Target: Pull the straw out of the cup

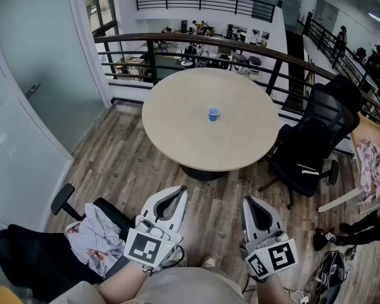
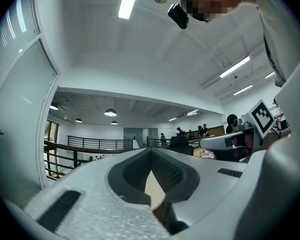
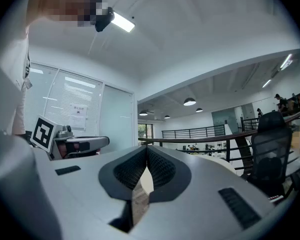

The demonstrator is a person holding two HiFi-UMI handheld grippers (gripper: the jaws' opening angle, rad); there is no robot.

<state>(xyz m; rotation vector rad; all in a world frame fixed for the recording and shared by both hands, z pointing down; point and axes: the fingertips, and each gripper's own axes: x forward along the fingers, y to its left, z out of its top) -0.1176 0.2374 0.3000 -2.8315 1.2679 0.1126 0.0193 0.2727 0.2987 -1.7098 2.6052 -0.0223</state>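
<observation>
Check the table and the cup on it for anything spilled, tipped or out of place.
Nothing stands out. The small blue cup stands upright near the middle of the round beige wooden table, and no spill or stain shows around it in the head view.

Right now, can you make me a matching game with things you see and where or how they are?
1. small blue cup
2. black mesh office chair
3. left hand-held gripper
4. round beige wooden table

a. right of the table
b. jaws shut, empty
c. middle of the tabletop
d. the cup stands on it

Pairs: 1-c, 2-a, 3-b, 4-d
</observation>
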